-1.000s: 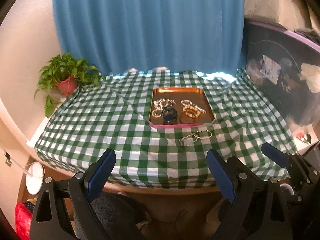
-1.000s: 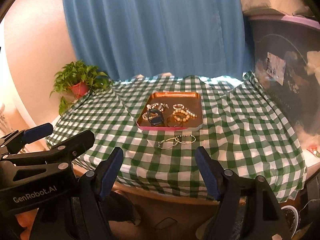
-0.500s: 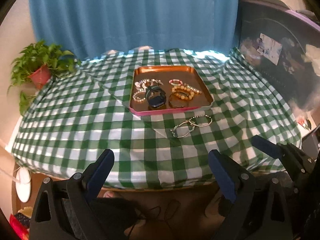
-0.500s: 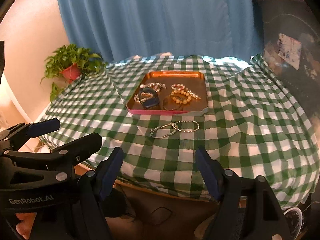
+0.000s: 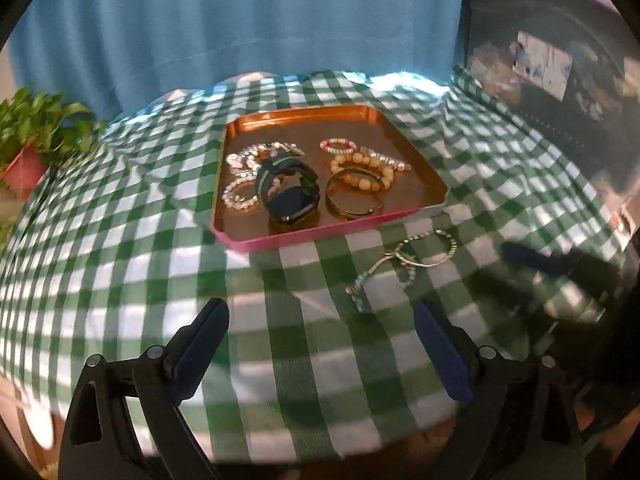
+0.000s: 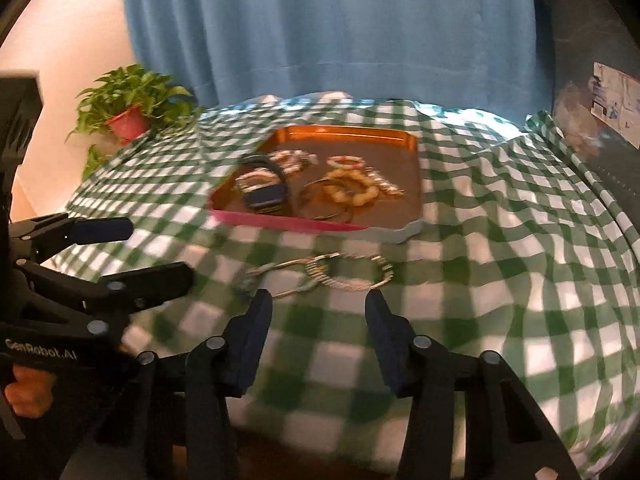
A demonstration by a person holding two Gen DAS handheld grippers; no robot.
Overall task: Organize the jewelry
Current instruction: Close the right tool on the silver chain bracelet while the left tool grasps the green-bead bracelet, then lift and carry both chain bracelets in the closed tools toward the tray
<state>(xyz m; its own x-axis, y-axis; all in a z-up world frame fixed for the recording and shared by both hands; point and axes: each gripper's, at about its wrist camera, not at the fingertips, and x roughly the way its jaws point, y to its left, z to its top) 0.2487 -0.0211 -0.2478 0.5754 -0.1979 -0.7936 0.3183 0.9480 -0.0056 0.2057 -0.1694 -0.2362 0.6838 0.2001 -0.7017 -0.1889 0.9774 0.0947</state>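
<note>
A copper tray with a pink rim point(image 5: 424, 178) point(image 6: 412, 184) sits mid-table and holds a dark smartwatch point(image 5: 290, 196) point(image 6: 266, 196), several beaded bracelets point(image 5: 362, 170) point(image 6: 352, 190) and a bangle point(image 5: 354, 200). Two thin bracelets point(image 5: 400, 264) point(image 6: 340, 272) lie on the checked cloth just in front of the tray. My left gripper point(image 5: 320, 344) is open and empty above the table's near edge, left of them. My right gripper point(image 6: 318, 336) is open and empty, just short of the loose bracelets.
A green-and-white checked cloth point(image 5: 120, 240) point(image 6: 520, 260) covers the round table. A potted plant point(image 5: 28, 140) point(image 6: 128, 108) stands at the far left edge. A blue curtain point(image 6: 320, 32) hangs behind. A dark bin point(image 5: 560, 100) stands at the right.
Both grippers have moved forward and down toward the table; the tray and loose bracelets now look larger and nearer. Both stay open.
</note>
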